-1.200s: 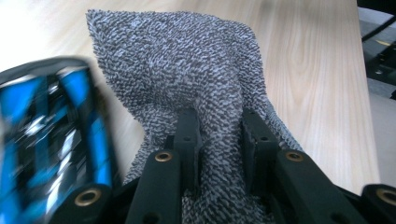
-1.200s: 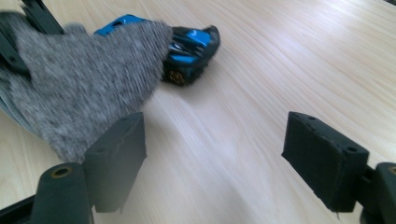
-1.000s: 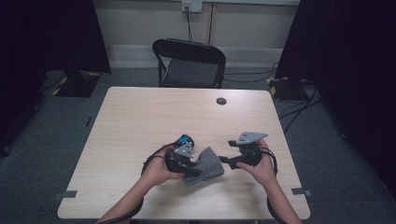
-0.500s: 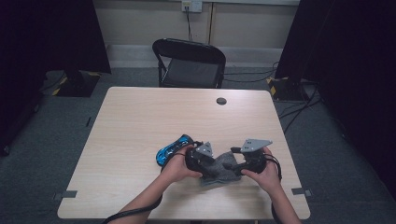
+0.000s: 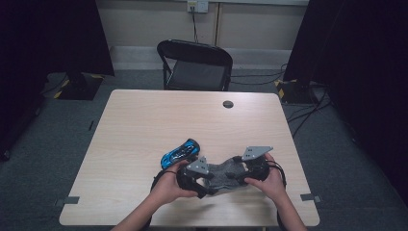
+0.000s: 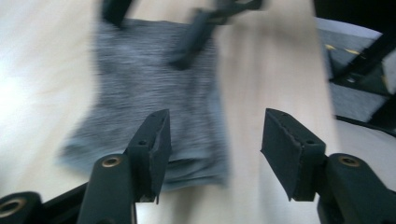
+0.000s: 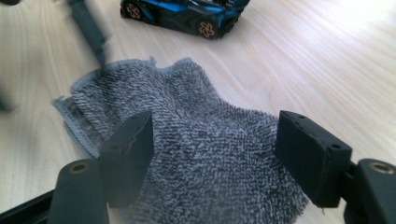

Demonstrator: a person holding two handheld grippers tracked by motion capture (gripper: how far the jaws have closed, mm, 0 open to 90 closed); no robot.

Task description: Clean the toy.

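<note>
Cloth: I see the grey cloth (image 5: 224, 174) lying crumpled on the table (image 5: 144, 120), between both grippers.
Left gripper (image 6: 215, 140): jaws apart, just been closing, gripping nothing.
Right gripper (image 7: 215, 154): released, straddling the cloth.
Toy car (image 5: 179, 152): just beside the cloth.

Bright table (image 5: 144, 125) under dim surroundings; left gripper view motion-blurred, right gripper view sharp with top-right glare.

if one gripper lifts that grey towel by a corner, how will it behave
Probably floppy: the grey towel lies rumpled with soft folds, so it would likely drape and sag. Its looped terry pile suggests pads grip it well. It looks light and might drag across the table.
</note>
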